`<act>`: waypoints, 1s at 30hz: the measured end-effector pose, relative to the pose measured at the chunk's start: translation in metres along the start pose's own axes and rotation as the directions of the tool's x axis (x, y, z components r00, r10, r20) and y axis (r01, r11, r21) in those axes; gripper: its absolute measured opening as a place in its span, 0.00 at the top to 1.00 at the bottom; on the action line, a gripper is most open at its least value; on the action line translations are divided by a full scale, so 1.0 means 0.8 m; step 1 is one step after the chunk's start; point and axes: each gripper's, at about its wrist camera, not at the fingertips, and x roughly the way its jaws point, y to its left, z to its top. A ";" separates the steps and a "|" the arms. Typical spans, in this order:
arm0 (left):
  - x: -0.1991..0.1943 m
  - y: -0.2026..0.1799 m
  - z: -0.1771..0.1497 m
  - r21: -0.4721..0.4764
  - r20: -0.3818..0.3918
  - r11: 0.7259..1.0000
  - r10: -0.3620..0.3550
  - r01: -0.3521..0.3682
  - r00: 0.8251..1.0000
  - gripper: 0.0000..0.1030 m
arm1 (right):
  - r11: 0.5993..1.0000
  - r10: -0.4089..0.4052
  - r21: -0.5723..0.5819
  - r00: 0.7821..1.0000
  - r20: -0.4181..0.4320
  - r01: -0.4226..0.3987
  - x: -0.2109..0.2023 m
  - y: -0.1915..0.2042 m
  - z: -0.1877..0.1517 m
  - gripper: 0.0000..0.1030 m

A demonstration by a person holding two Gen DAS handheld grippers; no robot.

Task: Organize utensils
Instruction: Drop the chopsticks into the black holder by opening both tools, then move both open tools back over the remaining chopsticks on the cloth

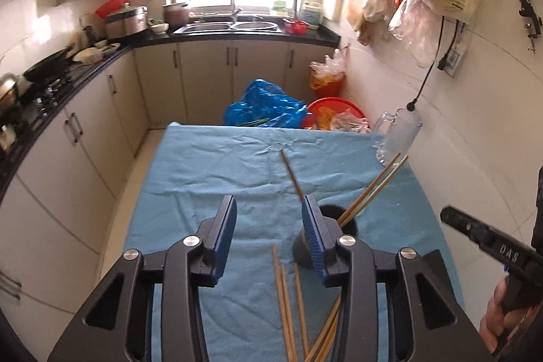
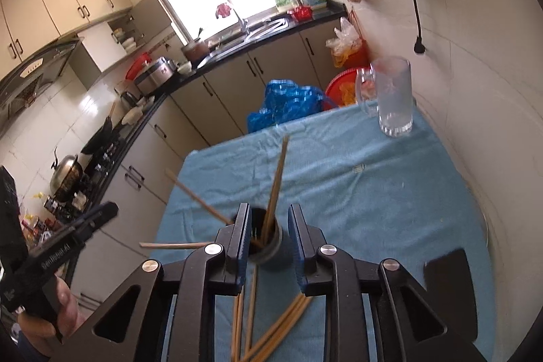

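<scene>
showing glass mug [image 2: 393, 97] whole, right wrist only.

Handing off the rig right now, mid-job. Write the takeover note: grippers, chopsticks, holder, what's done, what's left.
Left gripper: open, nothing between the pads.
Right gripper: open, straddling the dark holder, not pressing it.
Holder stands on the blue cloth, with several chopsticks already standing in it, leaning outward.
Loose chopsticks lie in a crossed pile on the cloth, on the near side of the holder.
Glass mug at the far corner, untouched.
Left: pick up the loose ones and drop them into the holder.
</scene>
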 end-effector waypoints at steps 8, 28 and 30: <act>-0.019 0.003 -0.047 0.015 -0.030 0.997 0.078 -0.078 0.996 0.60 | 1.000 0.016 0.027 0.993 -0.119 -0.013 0.009 -0.017 -0.060 0.76; -0.025 0.013 -0.122 0.048 -0.139 0.988 0.150 -0.145 0.979 0.60 | 0.997 0.024 -0.063 0.960 -0.279 -0.043 0.043 0.007 -0.129 0.76; -0.023 0.015 -0.127 0.047 -0.153 0.990 0.142 -0.136 0.978 0.59 | 0.997 0.026 -0.057 0.956 -0.292 -0.045 0.047 0.006 -0.132 0.76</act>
